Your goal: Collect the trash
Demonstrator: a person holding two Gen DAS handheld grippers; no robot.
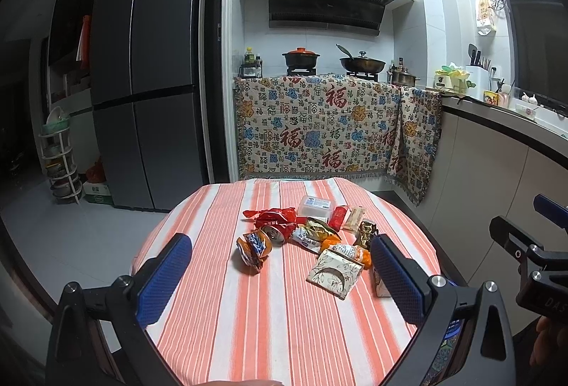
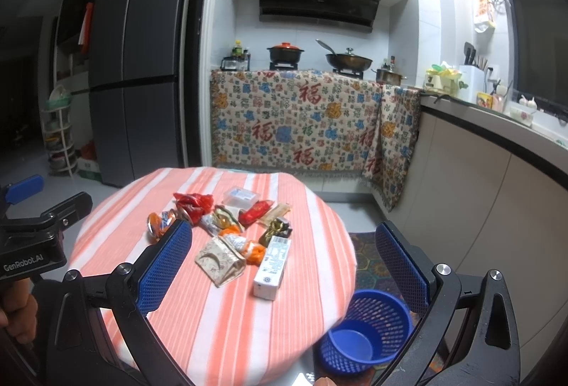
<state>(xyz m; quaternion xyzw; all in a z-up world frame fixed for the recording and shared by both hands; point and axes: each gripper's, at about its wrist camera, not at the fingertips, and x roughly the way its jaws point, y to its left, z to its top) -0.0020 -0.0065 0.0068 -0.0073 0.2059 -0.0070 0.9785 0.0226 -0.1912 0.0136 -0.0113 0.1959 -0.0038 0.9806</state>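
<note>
A pile of trash lies on a round table with an orange-striped cloth (image 1: 269,325) (image 2: 220,315). It holds a crushed orange can (image 1: 252,246) (image 2: 160,225), a red wrapper (image 1: 273,216) (image 2: 193,200), a clear plastic box (image 1: 316,205) (image 2: 240,197), a patterned paper box (image 1: 335,272) (image 2: 218,260) and a white carton (image 2: 272,267). A blue mesh basket (image 2: 365,332) stands empty on the floor, right of the table. My left gripper (image 1: 280,279) is open and empty above the near table. My right gripper (image 2: 284,272) is open and empty, over the table's right side.
A grey fridge (image 1: 142,84) stands at the back left with a white rack (image 1: 60,158) beside it. A stove counter draped in a patterned cloth (image 1: 319,126) lies behind the table. A counter (image 2: 497,144) runs along the right. The right gripper's body (image 1: 532,254) shows at the left view's right edge.
</note>
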